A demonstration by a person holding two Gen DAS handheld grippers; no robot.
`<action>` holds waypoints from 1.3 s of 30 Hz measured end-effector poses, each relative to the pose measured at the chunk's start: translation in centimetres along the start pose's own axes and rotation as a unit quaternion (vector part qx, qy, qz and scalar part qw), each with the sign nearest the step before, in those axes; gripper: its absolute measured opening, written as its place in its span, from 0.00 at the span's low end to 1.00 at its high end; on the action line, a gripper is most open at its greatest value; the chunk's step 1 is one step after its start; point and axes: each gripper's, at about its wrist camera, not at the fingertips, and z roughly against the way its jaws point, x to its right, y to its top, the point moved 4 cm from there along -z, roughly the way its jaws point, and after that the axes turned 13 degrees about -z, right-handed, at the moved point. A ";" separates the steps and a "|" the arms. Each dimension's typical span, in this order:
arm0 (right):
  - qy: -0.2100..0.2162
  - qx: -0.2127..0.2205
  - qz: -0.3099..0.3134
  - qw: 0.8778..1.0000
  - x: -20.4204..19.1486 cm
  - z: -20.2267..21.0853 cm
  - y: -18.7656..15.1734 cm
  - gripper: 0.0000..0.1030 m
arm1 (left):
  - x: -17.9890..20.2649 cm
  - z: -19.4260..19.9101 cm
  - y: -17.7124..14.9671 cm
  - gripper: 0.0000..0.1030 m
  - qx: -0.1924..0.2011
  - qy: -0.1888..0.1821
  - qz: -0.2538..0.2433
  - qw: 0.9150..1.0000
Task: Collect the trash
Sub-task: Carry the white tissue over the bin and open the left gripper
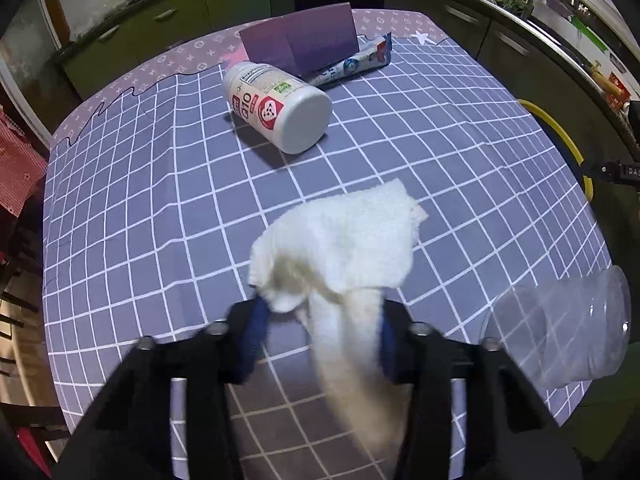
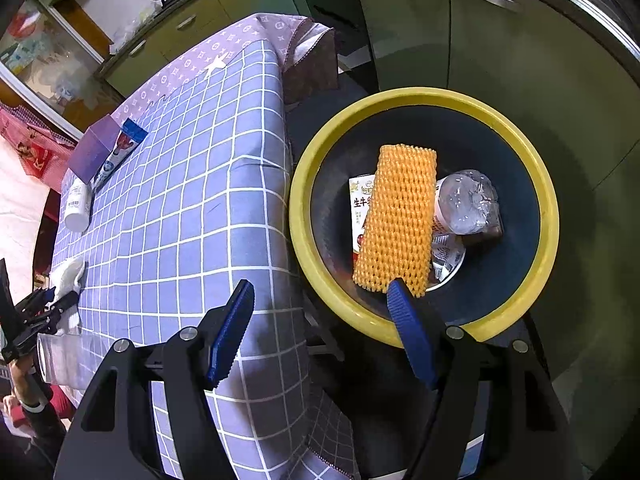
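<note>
The left gripper has its blue pads pressed in on a crumpled white tissue, which bunches between them and fans out forward over the checked tablecloth; the tail of the tissue streams back toward the camera, blurred. The right gripper is spread wide and holds nothing, hanging over the gap between the table edge and the yellow-rimmed bin. In the bin lie an orange foam net, a milk carton and a crushed clear bottle. The tissue looks very light, soft and limp, so I judge it needs only a gentle pinch on its thickest fold; a loose corner could tear or slip free. Still on the table are a white supplement bottle lying on its side, which is probably stiff, smooth and apt to roll, best taken across its body, and a flat snack wrapper partly hidden behind a purple box. A clear plastic cup lies at the near right edge, hard to make out against the cloth. Whether the tissue touches the table cannot be told.
</note>
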 end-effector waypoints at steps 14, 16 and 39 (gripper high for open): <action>-0.006 0.030 -0.002 1.000 0.8 2.2 -0.4 0.67 | -0.3 6.7 3.2 0.08 0.063 -0.005 -0.041 0.997; -0.010 0.043 -0.005 0.999 1.6 3.2 -0.7 0.67 | 0.6 7.8 4.8 0.08 0.069 -0.011 -0.063 0.996; -0.026 0.105 -0.081 0.991 14.4 9.3 -7.3 0.68 | 30.4 -1.9 25.0 0.09 0.001 -0.131 -0.324 0.937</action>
